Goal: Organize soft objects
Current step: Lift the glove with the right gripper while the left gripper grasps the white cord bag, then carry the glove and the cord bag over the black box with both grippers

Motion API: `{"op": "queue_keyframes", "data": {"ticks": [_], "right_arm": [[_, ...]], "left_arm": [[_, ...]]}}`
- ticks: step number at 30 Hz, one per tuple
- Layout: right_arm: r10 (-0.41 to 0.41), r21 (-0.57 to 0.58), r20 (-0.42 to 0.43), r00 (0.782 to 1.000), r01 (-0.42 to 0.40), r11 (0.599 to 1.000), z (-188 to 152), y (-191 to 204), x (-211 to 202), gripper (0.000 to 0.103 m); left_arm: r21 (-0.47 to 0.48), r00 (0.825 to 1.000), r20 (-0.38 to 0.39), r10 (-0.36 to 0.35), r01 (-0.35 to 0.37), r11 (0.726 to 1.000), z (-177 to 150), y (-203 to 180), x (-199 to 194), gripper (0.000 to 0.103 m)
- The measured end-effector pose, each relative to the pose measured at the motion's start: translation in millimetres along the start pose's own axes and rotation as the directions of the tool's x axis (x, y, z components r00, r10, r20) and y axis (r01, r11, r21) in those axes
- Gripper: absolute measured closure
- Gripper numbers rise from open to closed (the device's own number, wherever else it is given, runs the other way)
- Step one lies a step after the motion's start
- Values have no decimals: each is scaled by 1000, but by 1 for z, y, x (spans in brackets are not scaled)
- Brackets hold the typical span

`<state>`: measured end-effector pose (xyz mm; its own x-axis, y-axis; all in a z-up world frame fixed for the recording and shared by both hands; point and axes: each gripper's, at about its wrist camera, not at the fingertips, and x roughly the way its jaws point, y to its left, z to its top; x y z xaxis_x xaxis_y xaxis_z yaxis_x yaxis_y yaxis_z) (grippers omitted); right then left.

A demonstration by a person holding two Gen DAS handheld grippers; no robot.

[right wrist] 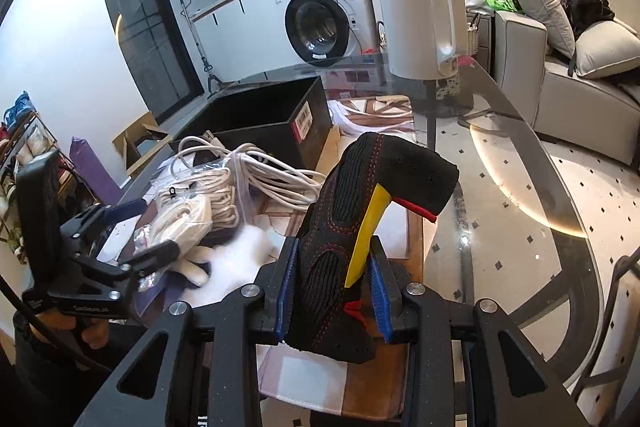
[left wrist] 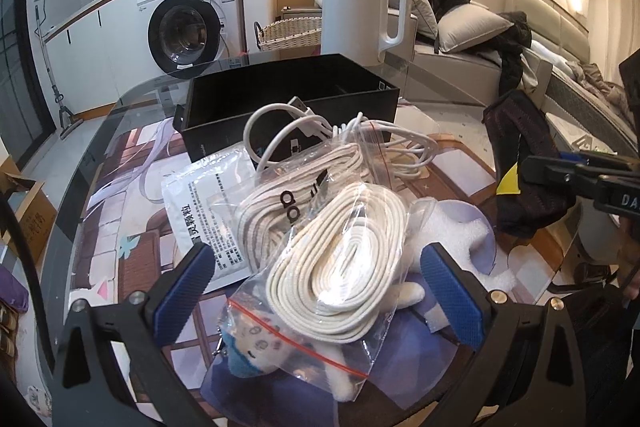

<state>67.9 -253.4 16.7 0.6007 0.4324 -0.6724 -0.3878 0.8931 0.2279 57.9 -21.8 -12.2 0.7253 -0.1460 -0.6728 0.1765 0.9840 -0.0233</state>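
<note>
The right hand-held gripper is clamped on a floppy black glove above the worktop's near edge, so it could slip out or snag before reaching the box, while the left hand-held gripper hangs wide open over the bagged rope.

A lived-in home — washing machine, kettle on a glass table, sofa with cushions.

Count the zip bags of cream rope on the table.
2. One bag lies nearest, on the plush toy; the second bag sits just behind it, beside the white cable. More may be hidden underneath.
</note>
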Motion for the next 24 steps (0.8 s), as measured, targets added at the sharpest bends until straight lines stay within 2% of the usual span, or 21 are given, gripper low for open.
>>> {"op": "queue_keyframes", "data": {"ticks": [3, 4, 6, 9, 12, 16, 24], "right_arm": [[11, -8, 6, 1000, -11, 1000, 1, 4, -1, 71], [16, -10, 10, 1000, -16, 1000, 1, 6, -2, 71], [25, -16, 11, 1000, -24, 1000, 2, 8, -2, 71], [37, -28, 13, 999, -37, 999, 4, 14, 0, 71], [49, -37, 13, 999, -48, 998, 5, 19, 1, 71], [60, -54, 13, 998, -59, 997, 5, 25, 1, 71], [71, -64, 24, 997, -69, 996, 12, 29, -3, 71]], "left_arm": [[27, 1000, -19, 6, -6, 1000, 2, -5, 6, 3], [30, 1000, -26, 4, -3, 1000, 2, -6, 7, 11], [35, 999, -38, 8, -7, 999, 1, -7, 9, 21], [22, 1000, -18, -7, 7, 1000, 1, -4, 5, 43], [-16, 999, -5, -49, 49, 999, 1, 3, 0, 56], [-12, 998, 10, -58, 59, 998, 0, 2, -6, 62], [-1, 996, 38, -78, 78, 997, -1, 0, -21, 66]]}}
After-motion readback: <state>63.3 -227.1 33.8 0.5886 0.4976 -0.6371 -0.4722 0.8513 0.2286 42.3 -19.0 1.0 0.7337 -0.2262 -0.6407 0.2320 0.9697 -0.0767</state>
